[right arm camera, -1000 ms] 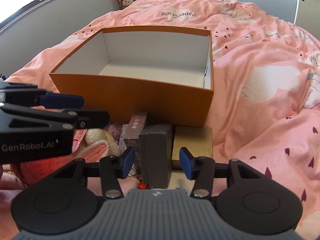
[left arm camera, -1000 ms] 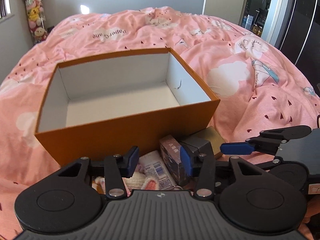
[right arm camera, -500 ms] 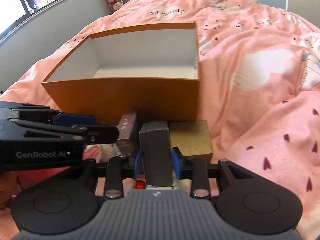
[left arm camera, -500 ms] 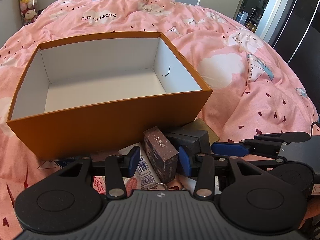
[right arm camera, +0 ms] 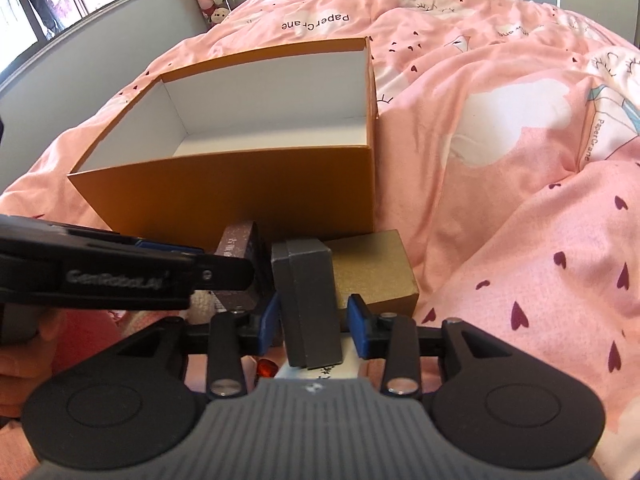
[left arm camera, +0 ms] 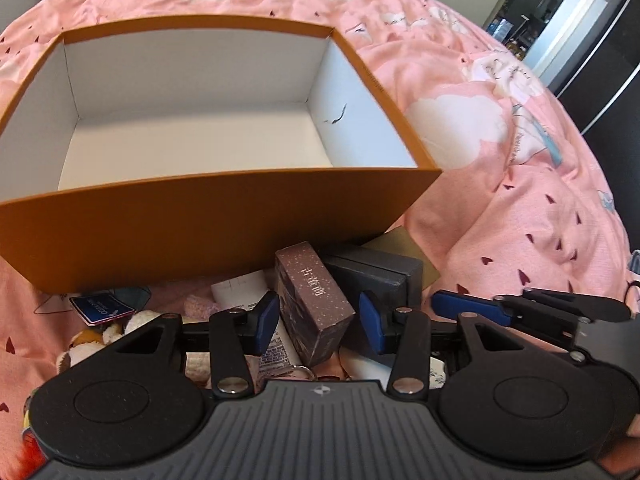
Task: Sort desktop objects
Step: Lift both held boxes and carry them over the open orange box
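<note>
Between my right gripper's blue pads stands the grey box; the jaws have just eased wider, a sliver of gap on each side. Beside it, my left gripper spreads around the brown carton without touching. Both boxes sit against the orange bin on the pink quilt.
</note>
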The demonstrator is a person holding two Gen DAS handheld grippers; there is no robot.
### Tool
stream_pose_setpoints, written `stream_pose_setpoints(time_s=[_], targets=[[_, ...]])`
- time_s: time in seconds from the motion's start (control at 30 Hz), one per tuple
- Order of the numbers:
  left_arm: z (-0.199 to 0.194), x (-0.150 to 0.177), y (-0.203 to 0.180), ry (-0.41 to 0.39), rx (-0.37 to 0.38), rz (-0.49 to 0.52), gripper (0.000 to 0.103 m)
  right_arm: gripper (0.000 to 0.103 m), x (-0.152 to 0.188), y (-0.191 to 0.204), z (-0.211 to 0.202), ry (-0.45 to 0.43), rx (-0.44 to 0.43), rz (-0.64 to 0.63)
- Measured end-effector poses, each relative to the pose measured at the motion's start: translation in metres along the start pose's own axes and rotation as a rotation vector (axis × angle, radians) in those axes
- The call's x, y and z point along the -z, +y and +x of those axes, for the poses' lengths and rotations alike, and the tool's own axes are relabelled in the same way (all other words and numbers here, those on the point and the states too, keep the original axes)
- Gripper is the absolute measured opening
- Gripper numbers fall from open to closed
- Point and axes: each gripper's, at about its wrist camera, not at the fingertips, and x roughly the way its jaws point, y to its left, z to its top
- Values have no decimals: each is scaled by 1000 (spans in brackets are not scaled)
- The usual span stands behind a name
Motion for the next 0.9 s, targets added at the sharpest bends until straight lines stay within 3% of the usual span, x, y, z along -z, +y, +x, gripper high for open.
stream_pose_setpoints(time_s=[0.2,0.37,0.63,0.9], targets=[[8,0,2,20,-20,-16,51,40,0,7,7,15,21,-47],[3,3,6,13,-28,-18,41,38,-1,9,20,45,7,-66],[13,5,3,40,-59,8,37,37,-2,12,19,35,-2,-82],[6,10,6,7,-44,-13,33,36,-1,14,9,1,-8,-85]])
